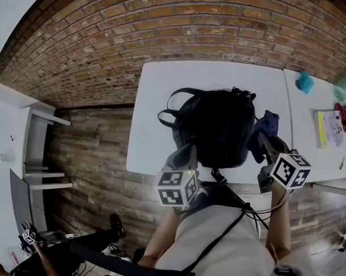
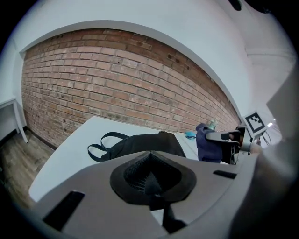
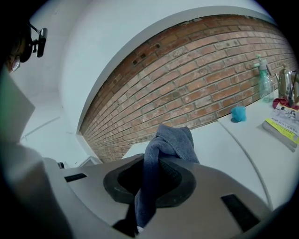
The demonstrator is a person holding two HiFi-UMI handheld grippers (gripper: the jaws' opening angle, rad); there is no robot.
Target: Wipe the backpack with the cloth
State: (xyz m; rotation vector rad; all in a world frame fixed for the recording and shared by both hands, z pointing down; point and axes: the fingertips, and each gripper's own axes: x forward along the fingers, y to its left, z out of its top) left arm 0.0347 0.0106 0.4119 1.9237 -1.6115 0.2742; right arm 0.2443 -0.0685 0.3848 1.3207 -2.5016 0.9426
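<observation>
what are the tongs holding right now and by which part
The right tongs pinch the dark blue fabric cloth by a bunched fold; the left tongs are shut on nothing.

On the table [image 1: 157, 106], backpack [image 1: 218, 128] left of cloth [image 1: 265, 127]

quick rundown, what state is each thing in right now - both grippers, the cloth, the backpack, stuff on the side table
left gripper: shut, nothing between its jaws
right gripper: shut on the cloth
cloth: bunched, clamped, sticking out past the jaws
backpack: lying on the white table, strap loops loose beside it
spray bottle: upright
book: closed, lying flat
</observation>
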